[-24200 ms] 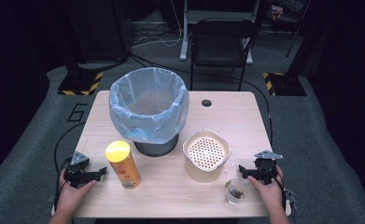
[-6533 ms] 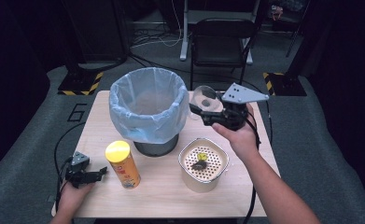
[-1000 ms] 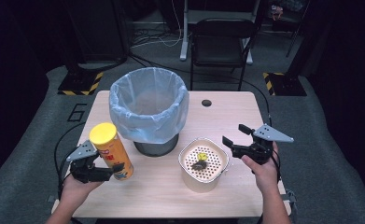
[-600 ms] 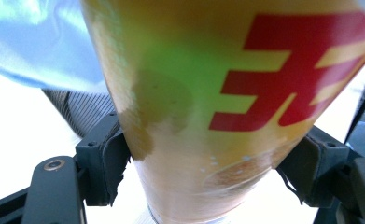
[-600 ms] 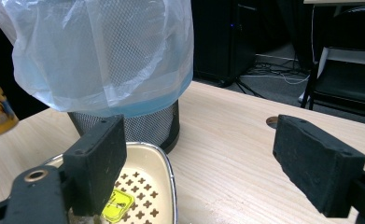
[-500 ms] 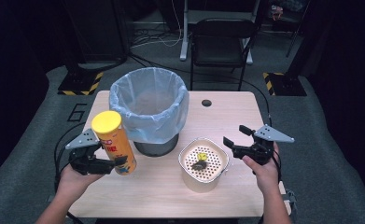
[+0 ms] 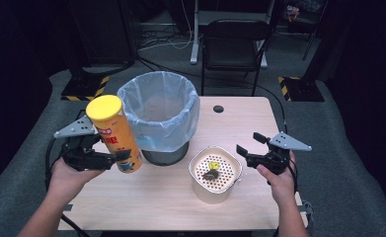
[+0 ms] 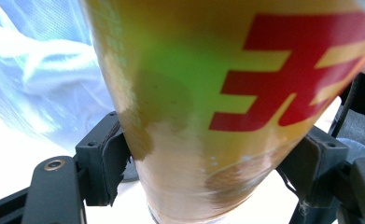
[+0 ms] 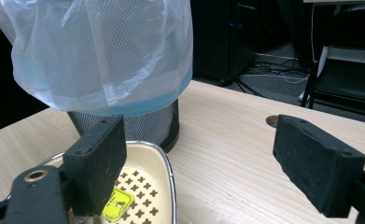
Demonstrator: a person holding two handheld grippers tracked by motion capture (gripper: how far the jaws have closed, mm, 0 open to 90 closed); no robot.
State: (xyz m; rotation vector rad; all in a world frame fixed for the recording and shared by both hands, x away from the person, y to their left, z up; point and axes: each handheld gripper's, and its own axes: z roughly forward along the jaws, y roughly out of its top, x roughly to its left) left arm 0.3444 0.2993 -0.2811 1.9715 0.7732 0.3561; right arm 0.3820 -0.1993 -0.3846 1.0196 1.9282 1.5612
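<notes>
While the high view looks down on the pale wooden tabletop [image 7: 156, 197], the left gripper [image 7: 112, 159] grasps a tall yellow-lidded cardboard crisp canister [image 7: 114, 133] near its lower end, lifted clear of the wood and leaning with its lid tipped away from the mesh waste bin lined with a pale blue plastic bag [image 7: 158, 116]. That bin stands just to the canister's right, so the coming move likely turns on this: the canister's long axis runs nearly upright, its lid above the bin's rim, and the left hand is plainly the nearer one. Well apart on the right, the right gripper [image 7: 248, 148] hovers released beside a cream perforated square bowl [image 7: 215, 173] holding small scraps. From the left gripper view, the canister [image 8: 227, 107] sits pinched between both black jaws, the blue bag [image 8: 35, 70] blurred behind it to the left. From the right gripper view, the jaws stand wide with nothing between them, the bowl's rim [image 9: 164, 161] below and the bagged bin [image 9: 96, 56] just beyond it.
</notes>
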